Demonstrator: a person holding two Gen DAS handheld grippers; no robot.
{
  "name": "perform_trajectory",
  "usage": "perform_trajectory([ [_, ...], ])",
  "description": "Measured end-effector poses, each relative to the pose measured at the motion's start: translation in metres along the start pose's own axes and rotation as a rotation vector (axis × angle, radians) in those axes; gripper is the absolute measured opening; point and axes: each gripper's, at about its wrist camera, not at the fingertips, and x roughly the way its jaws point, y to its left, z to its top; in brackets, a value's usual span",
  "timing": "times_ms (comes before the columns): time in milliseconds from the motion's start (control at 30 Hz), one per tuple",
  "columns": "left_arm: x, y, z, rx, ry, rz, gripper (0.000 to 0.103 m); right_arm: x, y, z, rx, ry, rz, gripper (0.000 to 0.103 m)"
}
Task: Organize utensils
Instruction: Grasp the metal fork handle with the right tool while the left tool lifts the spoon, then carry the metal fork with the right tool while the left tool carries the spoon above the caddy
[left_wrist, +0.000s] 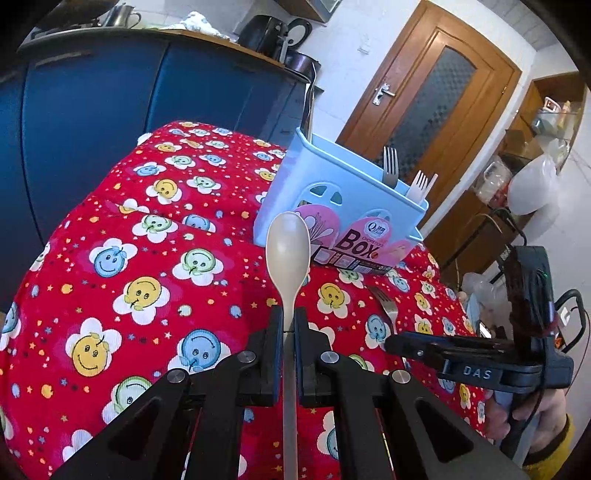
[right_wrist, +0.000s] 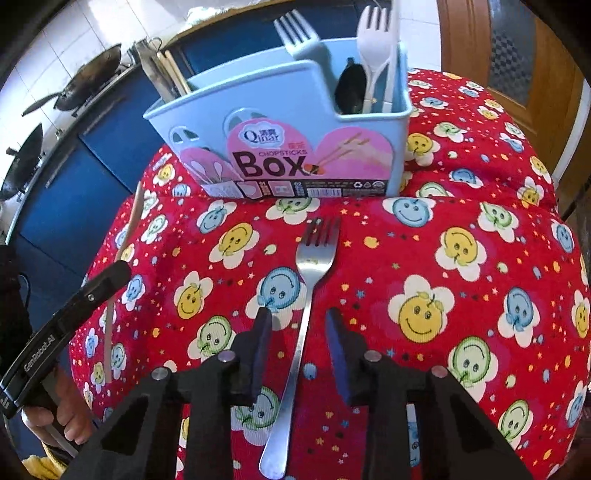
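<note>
L gripper (left_wrist: 289, 325) grips beige spoon (left_wrist: 287, 243); R gripper (right_wrist: 298, 325) straddles fork (right_wrist: 310, 273)

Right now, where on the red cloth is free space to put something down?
Bare cloth lies right of the metal fork, toward the table edge, and in the left wrist view between the beige spoon and the blue cabinets. It is crowded around the fork, where the right gripper straddles it, and at the blue box.

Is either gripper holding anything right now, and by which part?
The left gripper holds the beige spoon by its handle, just below the bowl. The right gripper is open, straddling the metal fork.
</note>
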Motion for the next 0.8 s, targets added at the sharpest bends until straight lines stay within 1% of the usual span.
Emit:
perform_trajectory([
  [67, 0.000, 0.000, 0.000, 0.002, -0.001, -0.006, 0.005, 0.003, 0.003, 0.004, -0.018, 0.013, -0.022, 0.030],
  [100, 0.000, 0.000, -0.001, 0.002, -0.002, -0.009, 0.005, 0.005, 0.004, 0.006, -0.025, 0.015, -0.032, 0.026],
  [133, 0.000, 0.000, -0.001, 0.002, -0.002, -0.012, 0.005, 0.007, 0.005, 0.008, -0.032, 0.017, -0.049, 0.019],
  [200, 0.000, -0.001, -0.002, 0.003, -0.002, -0.019, 0.005, 0.009, 0.005, 0.010, -0.041, 0.011, -0.075, 0.009],
  [300, -0.003, -0.003, -0.002, 0.004, -0.009, -0.025, 0.005, 0.009, 0.001, 0.011, -0.017, -0.006, -0.050, 0.007],
  [533, -0.013, -0.012, -0.002, 0.026, -0.050, -0.052, 0.005, -0.004, -0.012, -0.004, 0.047, -0.141, 0.079, 0.005],
  [600, -0.015, -0.016, -0.002, 0.034, -0.065, -0.062, 0.005, -0.013, -0.015, -0.011, 0.057, -0.198, 0.108, 0.005],
  [667, -0.018, -0.020, -0.001, 0.039, -0.078, -0.068, 0.005, -0.027, -0.016, -0.020, 0.060, -0.275, 0.137, 0.005],
  [800, -0.022, -0.027, 0.001, 0.044, -0.111, -0.081, 0.005, -0.049, -0.018, -0.034, 0.059, -0.394, 0.155, 0.005],
])
